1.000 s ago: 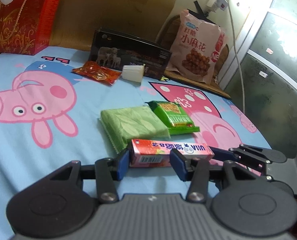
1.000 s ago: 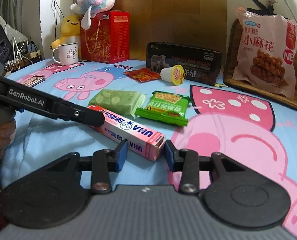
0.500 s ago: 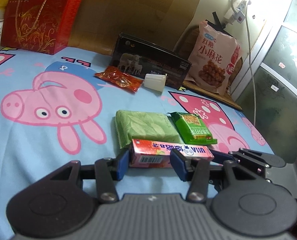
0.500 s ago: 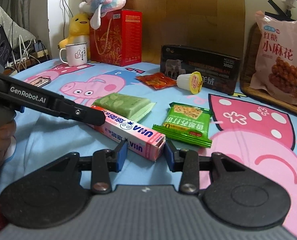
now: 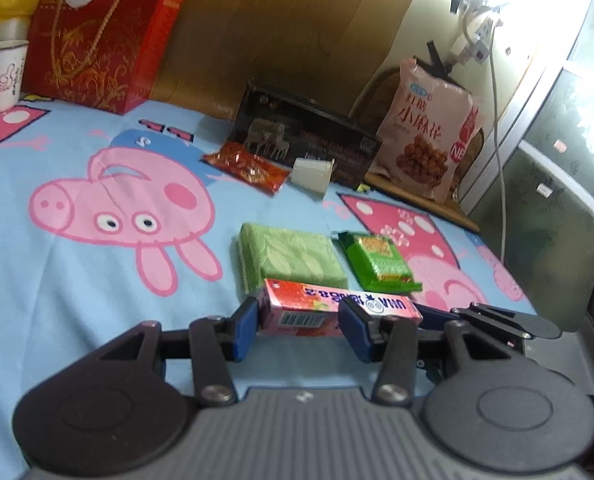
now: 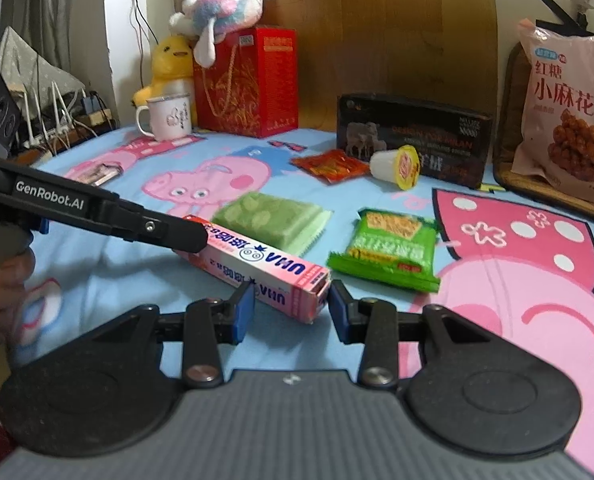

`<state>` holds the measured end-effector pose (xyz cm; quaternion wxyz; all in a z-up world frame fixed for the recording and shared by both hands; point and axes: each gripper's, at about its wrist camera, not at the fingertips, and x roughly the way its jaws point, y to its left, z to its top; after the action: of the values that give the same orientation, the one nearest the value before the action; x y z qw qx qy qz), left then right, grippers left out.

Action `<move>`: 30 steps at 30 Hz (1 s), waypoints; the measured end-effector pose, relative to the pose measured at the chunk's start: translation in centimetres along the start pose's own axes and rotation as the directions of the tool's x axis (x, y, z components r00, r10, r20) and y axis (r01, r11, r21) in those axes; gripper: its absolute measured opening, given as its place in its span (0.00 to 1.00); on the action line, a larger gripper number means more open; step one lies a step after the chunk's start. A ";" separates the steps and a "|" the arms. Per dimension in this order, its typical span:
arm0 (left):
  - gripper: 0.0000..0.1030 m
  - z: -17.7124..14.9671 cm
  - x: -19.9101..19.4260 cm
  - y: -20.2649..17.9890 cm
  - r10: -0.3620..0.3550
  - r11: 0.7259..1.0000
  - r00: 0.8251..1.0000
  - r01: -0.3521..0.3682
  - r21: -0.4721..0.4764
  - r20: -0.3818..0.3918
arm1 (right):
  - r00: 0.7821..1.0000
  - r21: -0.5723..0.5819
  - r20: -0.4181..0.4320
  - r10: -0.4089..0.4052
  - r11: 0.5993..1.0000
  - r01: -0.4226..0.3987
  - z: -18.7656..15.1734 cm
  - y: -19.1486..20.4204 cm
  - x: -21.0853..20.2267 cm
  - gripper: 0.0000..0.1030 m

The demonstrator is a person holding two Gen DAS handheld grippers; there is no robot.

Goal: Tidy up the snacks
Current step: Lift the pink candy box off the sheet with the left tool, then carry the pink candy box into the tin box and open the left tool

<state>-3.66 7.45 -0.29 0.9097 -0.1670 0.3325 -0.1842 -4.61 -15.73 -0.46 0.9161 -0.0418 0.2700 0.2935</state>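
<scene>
long pink cardboard snack box [image 6: 257, 266] lies on the blue cartoon-pig cloth [image 5: 77, 280], near centre | left gripper [image 5: 297, 326] clamps its left end, right gripper [image 6: 289, 306] seemingly pinches its right end, contact blurred | just beyond: pale green wrapped packet [image 5: 293, 258], bright green biscuit pack [image 6: 389, 248] to the right | far: black carton [image 6: 413, 136]

"GenRobot.AI" marks the left hand-held gripper [image 6: 193, 236]; "UHA" the pink box [image 6: 257, 268]; "小麻花" the snack bag [image 6: 565, 116].

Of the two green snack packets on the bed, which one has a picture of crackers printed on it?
The bright green packet, on the right. The pale green packet beside it shows only a leaf pattern.
</scene>
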 end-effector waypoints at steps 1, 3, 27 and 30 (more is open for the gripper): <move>0.42 0.2 -0.2 -0.1 0.000 1.000 1.000 0.000 0.000 0.008 | 1.000 -0.001 0.008 0.005 1.000 -0.005 0.2 0.0 -0.1 0.42; 0.42 0.9 -0.5 -0.4 0.003 1.000 1.000 -0.004 0.013 0.026 | 1.000 -0.001 0.027 0.012 1.000 -0.011 0.8 -0.1 -0.3 0.42; 0.42 8.7 10.7 -0.9 0.060 0.994 0.996 -0.054 0.090 -0.066 | 0.998 0.062 0.051 -0.031 0.998 0.028 6.8 -8.7 5.4 0.42; 0.42 8.6 11.8 -0.3 0.068 0.995 0.993 -0.061 0.073 -0.093 | 1.000 0.088 0.017 -0.016 0.996 0.014 6.7 -9.7 6.5 0.42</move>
<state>10.43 3.48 -0.33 0.9035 -0.1151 0.3743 -0.1739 8.42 -18.82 1.01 0.9216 -0.0010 0.2741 0.2748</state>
